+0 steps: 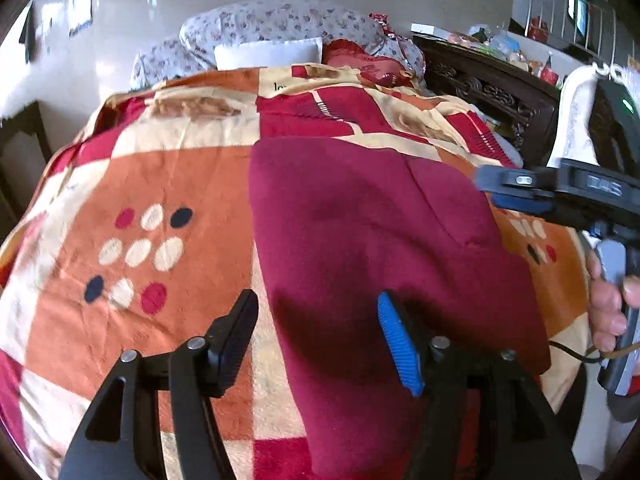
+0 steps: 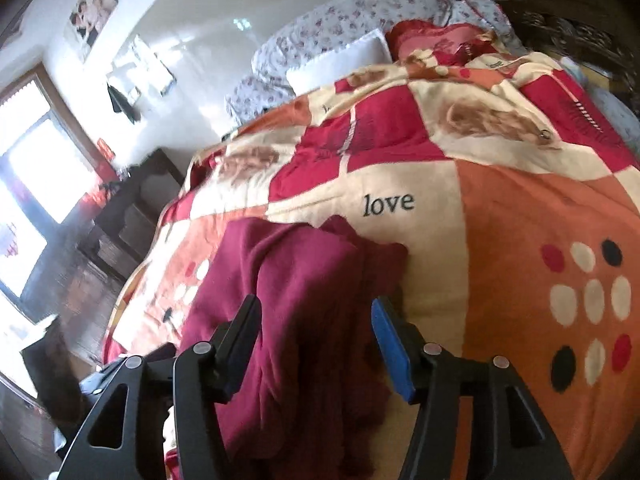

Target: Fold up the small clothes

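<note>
A dark red garment (image 1: 372, 232) lies folded flat on the patterned blanket (image 1: 168, 184). My left gripper (image 1: 316, 340) is open and hovers over the garment's near left edge, holding nothing. My right gripper (image 1: 496, 192) comes in from the right in the left wrist view, level over the garment's right edge. In the right wrist view the same garment (image 2: 296, 292) lies bunched below my right gripper (image 2: 312, 344), which is open and empty just above it.
The blanket (image 2: 500, 216) covers a bed, with pillows (image 1: 272, 36) at its head. A dark carved headboard and cluttered shelf (image 1: 492, 80) stand at the right. A dark wooden dresser (image 2: 132, 208) stands beside the bed's other side.
</note>
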`<action>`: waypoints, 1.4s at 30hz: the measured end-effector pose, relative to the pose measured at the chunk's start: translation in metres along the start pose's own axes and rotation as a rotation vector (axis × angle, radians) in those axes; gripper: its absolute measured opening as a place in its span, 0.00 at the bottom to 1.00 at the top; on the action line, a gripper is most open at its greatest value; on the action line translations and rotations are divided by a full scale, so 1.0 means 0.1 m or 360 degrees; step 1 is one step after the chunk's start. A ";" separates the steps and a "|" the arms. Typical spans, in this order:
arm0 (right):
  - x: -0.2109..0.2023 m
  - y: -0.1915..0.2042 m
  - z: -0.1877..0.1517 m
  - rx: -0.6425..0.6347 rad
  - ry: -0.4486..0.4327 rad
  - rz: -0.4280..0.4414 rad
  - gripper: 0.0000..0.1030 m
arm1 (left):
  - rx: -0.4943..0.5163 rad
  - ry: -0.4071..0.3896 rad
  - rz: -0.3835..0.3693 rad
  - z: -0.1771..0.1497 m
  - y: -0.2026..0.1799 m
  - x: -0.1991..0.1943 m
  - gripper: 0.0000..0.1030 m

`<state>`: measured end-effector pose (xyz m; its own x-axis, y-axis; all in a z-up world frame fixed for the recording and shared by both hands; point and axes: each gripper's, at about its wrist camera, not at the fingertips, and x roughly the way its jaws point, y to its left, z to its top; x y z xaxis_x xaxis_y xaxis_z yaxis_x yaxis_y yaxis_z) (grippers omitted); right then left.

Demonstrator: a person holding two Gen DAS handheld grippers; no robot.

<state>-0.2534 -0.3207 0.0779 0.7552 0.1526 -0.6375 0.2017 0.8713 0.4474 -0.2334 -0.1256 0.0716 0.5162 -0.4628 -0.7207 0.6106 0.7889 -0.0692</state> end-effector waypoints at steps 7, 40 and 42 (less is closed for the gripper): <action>0.34 0.22 0.10 -0.0243 0.0034 -0.0184 0.19 | 0.0025 0.0011 0.0060 -0.05 -0.04 0.10 0.66; 0.06 0.69 -0.58 -0.0533 0.0061 -0.0426 0.33 | -0.0230 -0.0023 0.0147 -0.21 0.19 -0.08 0.80; 0.13 0.61 -0.63 -0.0540 0.0062 -0.0503 0.34 | -0.0235 -0.0021 0.0152 -0.23 0.20 -0.06 0.80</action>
<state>-0.2705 -0.2365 0.0574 0.6642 -0.1330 -0.7356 0.1975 0.9803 0.0011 -0.2381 -0.0982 0.0592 0.5759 -0.3873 -0.7199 0.4640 0.8799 -0.1022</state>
